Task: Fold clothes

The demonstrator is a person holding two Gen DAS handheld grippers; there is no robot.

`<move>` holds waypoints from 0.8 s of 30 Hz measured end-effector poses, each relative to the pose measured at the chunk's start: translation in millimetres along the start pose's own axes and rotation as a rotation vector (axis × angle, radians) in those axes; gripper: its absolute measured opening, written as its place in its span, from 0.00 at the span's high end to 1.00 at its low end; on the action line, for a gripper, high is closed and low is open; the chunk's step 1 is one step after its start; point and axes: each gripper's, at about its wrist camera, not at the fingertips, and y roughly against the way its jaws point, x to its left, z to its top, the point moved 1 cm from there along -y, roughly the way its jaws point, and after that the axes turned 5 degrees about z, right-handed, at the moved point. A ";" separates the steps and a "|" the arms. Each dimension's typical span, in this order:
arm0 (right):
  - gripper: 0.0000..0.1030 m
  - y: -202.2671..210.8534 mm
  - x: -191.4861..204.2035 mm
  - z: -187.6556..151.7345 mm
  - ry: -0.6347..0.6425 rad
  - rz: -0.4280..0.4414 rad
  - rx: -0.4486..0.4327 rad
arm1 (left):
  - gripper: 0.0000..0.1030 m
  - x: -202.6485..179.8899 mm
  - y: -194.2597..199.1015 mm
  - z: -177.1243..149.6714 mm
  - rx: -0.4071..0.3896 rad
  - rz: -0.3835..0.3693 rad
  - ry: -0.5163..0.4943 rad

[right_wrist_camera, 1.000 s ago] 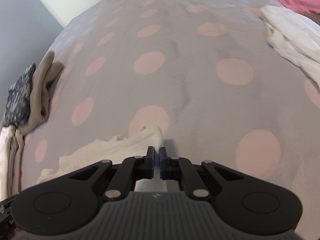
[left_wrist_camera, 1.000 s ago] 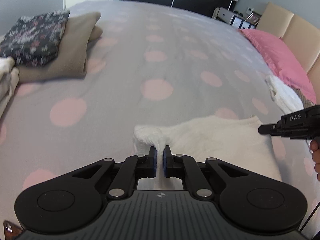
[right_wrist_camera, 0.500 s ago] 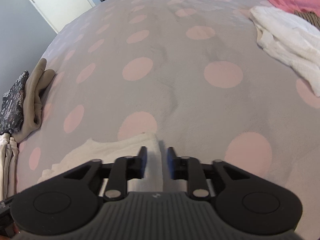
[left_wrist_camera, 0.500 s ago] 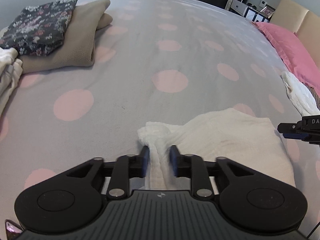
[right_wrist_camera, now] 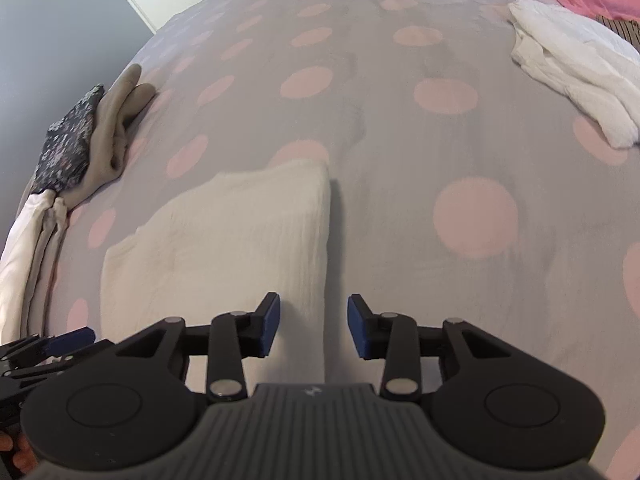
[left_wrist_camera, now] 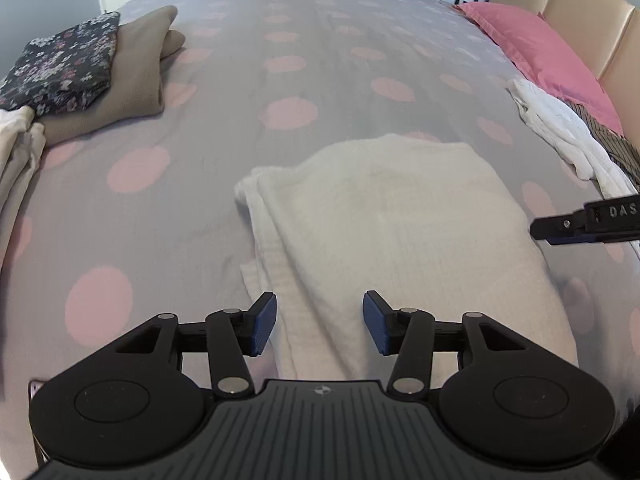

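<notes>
1. We see a cream folded garment [left_wrist_camera: 384, 232] lying flat on a grey bedspread [left_wrist_camera: 208, 208] with pink dots, near the edge closest to us.
2. Our left gripper [left_wrist_camera: 320, 322] hangs over the near left part of the garment. Its jaws have just been opening and now stand released; the cloth lies below the gap between the blue pads [left_wrist_camera: 264, 322], which press on nothing.
3. Our right gripper [right_wrist_camera: 313, 326] hangs over the garment's right edge [right_wrist_camera: 326, 240], which runs as a straight fold up the middle of the right wrist view. Its jaws have also just been opening and stand released, with that edge lying under the gap and no pad gripping it.
4. In the left wrist view the tip of the right gripper shows at the right margin, just beside the garment's right side.
5. In the right wrist view part of the left gripper [right_wrist_camera: 48, 352] shows at the lower left, and a bit of a hand [right_wrist_camera: 18, 454] at the bottom corner.
6. A stack sits at the left side of the bed: a dark flowered cloth [left_wrist_camera: 64, 68] on top of a folded beige piece [left_wrist_camera: 136, 76], with pale cloth [left_wrist_camera: 20, 152] beside them.
7. A crumpled white garment [right_wrist_camera: 572, 64] lies well apart to the right, next to a pink pillow [left_wrist_camera: 544, 52] and a striped cloth [left_wrist_camera: 612, 140].
8. A beige padded headboard [left_wrist_camera: 592, 20] stands behind the pillow.
</notes>
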 end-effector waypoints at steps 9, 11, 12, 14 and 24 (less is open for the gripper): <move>0.48 12.4 5.2 -53.8 0.031 -0.007 -0.016 | 0.43 3.9 -5.2 -44.2 0.023 0.097 0.136; 0.47 10.5 5.2 -61.8 0.037 -0.011 -0.001 | 0.43 6.5 -7.5 -48.3 0.028 0.099 0.139; 0.47 8.1 5.4 -63.6 0.045 -0.017 0.006 | 0.43 8.0 -9.4 -48.9 0.036 0.095 0.136; 0.43 3.4 5.1 -66.3 0.063 -0.031 0.012 | 0.41 11.6 -13.5 -51.0 0.049 0.087 0.143; 0.37 1.9 1.0 -61.9 0.034 -0.036 0.028 | 0.39 15.2 -9.9 -46.5 0.023 0.082 0.142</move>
